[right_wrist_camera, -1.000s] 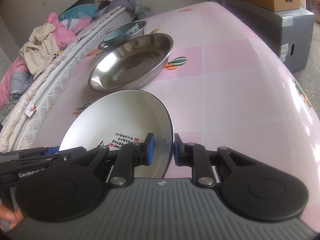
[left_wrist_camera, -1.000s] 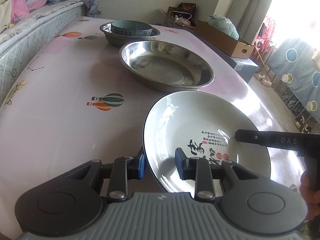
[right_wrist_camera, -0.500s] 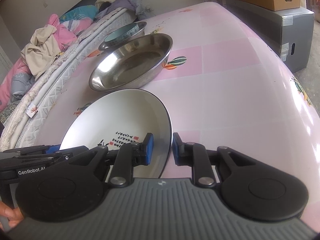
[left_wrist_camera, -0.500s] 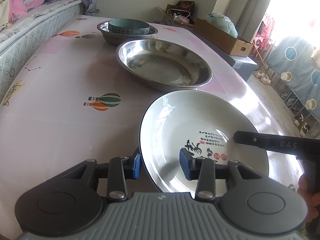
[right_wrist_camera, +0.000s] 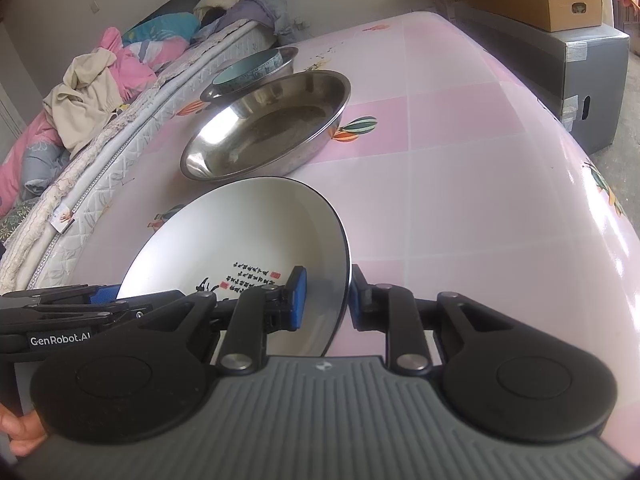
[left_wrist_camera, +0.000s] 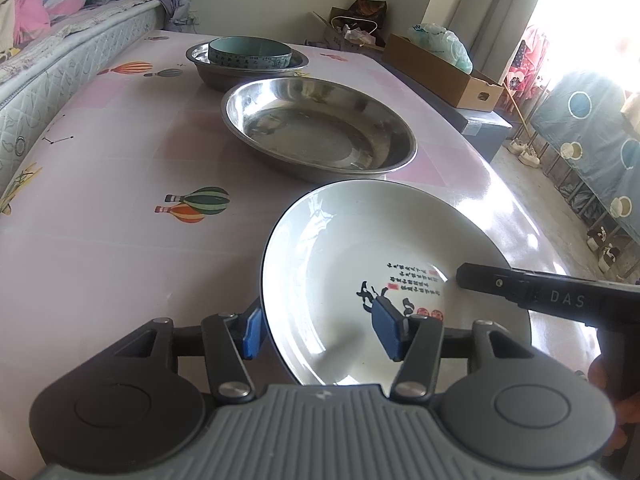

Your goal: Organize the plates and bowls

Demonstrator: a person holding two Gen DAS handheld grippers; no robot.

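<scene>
1. On the pink table [left_wrist_camera: 100, 264], nearest the cameras, sits the white plate [left_wrist_camera: 360, 248], just in front of the steel pan [left_wrist_camera: 320, 136].
2. The left gripper [left_wrist_camera: 320, 332] is opening; its pads straddle the plate's near-left rim, clear of it.
3. The right gripper [right_wrist_camera: 326, 300] is opening slightly, with the plate's right rim between its pads; whether they still press, I cannot tell.
4. A teal bowl [left_wrist_camera: 250, 54] sits in the far pan [left_wrist_camera: 208, 68].

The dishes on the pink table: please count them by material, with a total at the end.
Stainless steel: 2, the large steel basin and the smaller steel basin behind it.
White ceramic: 1, the white plate with calligraphy, between the jaws of both grippers.
Teal ceramic: 1, the teal bowl, sitting inside the smaller steel basin.
Total: 4 dishes.
</scene>
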